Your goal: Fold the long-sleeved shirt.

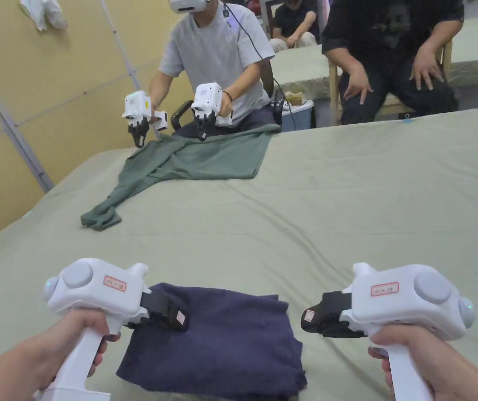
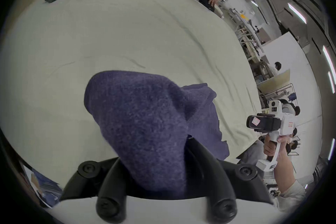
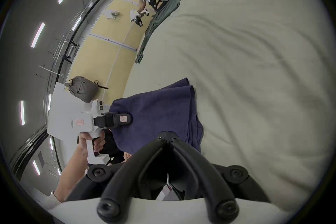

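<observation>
A dark navy shirt (image 1: 222, 339), folded into a thick rectangle, lies near the front edge of the pale green covered table (image 1: 337, 219). My left gripper (image 1: 180, 317) is at the shirt's far left corner. In the left gripper view a raised bulge of navy cloth (image 2: 145, 118) fills the space between the jaws, which press on it from both sides. My right gripper (image 1: 308, 319) hovers just right of the shirt and does not touch it. In the right gripper view its jaw tips meet with nothing between them (image 3: 165, 135), and the shirt (image 3: 156, 113) lies just beyond.
Across the table a person in a headset holds two grippers (image 1: 201, 112) over a green long-sleeved shirt (image 1: 196, 156). Another person in black (image 1: 389, 52) sits behind the far edge. A yellow wall (image 1: 49, 104) runs along the left. A grey bag (image 3: 81, 89) sits on a surface to my left.
</observation>
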